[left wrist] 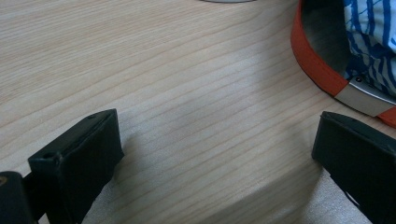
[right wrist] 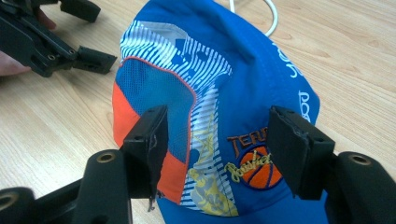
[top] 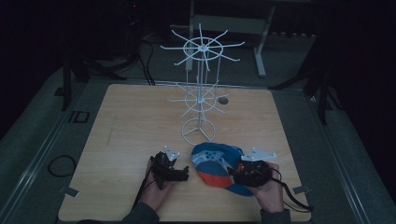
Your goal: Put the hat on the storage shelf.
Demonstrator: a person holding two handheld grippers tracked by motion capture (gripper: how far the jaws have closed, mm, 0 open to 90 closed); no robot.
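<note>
We see a light wooden table (top: 130, 140) with rounded corners, standing on a dark grey floor (top: 37, 140). Toward its far side stands a white wire display rack (top: 201, 84), upright on a ring base, with two tiers of hooks spreading outward like spokes. Beyond the table we make out the pale legs of another table (top: 261, 51) and dark stands in shadow.
</note>
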